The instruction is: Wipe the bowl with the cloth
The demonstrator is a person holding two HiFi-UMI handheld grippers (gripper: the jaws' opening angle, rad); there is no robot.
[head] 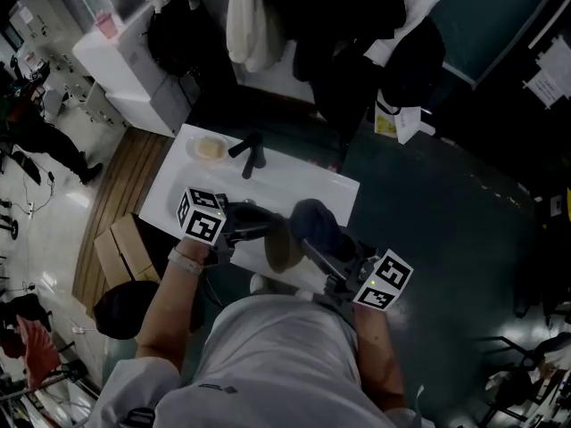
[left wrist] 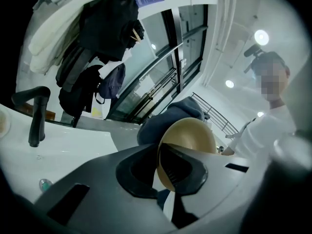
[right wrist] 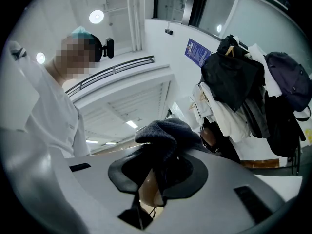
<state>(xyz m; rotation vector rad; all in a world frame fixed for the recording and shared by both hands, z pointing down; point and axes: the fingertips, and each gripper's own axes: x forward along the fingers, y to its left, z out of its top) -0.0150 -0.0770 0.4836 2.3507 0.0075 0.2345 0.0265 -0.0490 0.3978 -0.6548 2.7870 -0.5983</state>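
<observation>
A tan bowl is held on edge over the white sink, with my left gripper shut on its rim. In the left gripper view the bowl stands between the jaws, its hollow facing right. A dark blue-grey cloth is bunched against the bowl's right side, and my right gripper is shut on it. The right gripper view shows the cloth wadded between the jaws, with a sliver of the bowl below it. The cloth also shows behind the bowl in the left gripper view.
A black tap rises at the sink's back edge, with a soap dish to its left. Coats and bags hang on the wall behind. A cardboard box and a dark bin stand on the floor at the left.
</observation>
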